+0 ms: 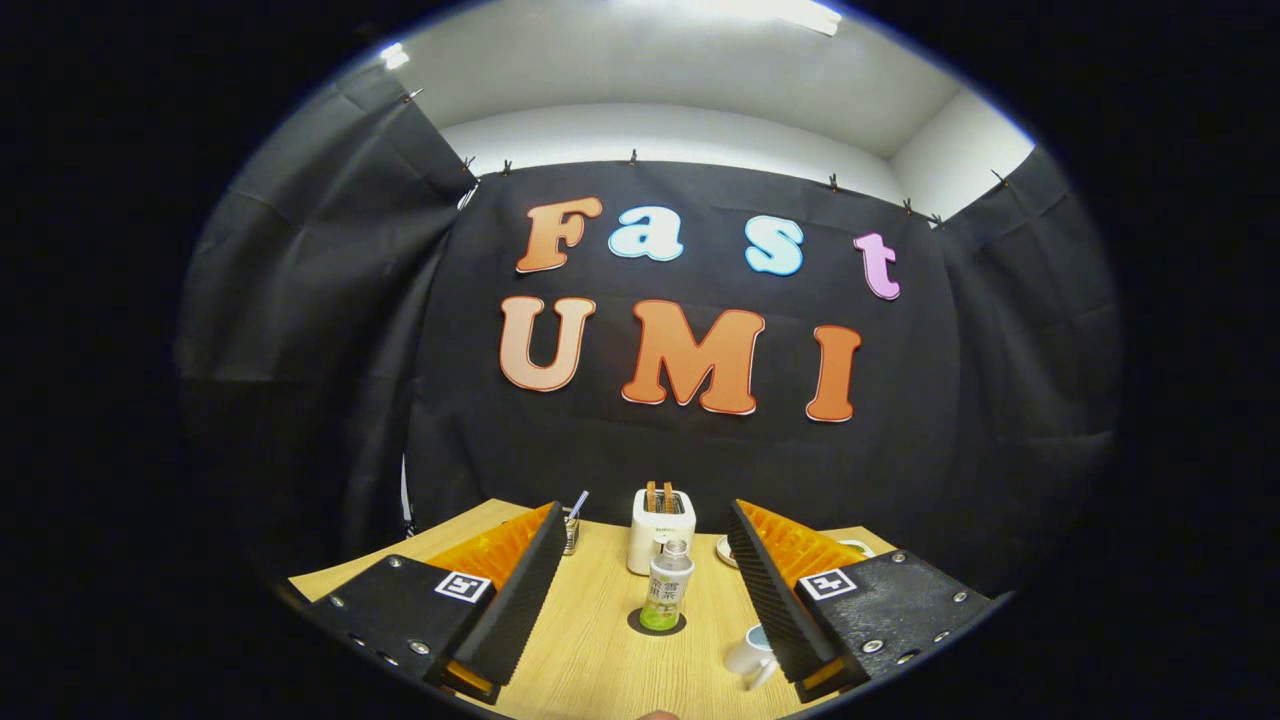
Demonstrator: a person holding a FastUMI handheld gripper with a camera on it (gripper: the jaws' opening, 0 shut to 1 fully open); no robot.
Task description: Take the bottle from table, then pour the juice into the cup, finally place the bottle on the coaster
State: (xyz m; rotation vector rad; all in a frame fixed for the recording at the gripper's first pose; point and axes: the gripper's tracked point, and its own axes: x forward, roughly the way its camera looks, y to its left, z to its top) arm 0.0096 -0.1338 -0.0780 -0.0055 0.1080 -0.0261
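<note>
A small clear bottle (668, 588) with a green label and a little liquid at its bottom stands upright on a dark round coaster (657, 624), ahead of and between my fingers. My gripper (648, 522) is open, its black and orange fingers spread wide and holding nothing. A white cup (752, 654) sits on the wooden table (590, 650) beside the inner edge of the right finger (775, 590), partly hidden by it.
A white toaster (661, 528) with toast in its slots stands behind the bottle. A metal holder with a straw-like stick (572, 525) sits behind the left finger. A plate (727, 549) peeks out beside the right finger. Black cloth walls the booth.
</note>
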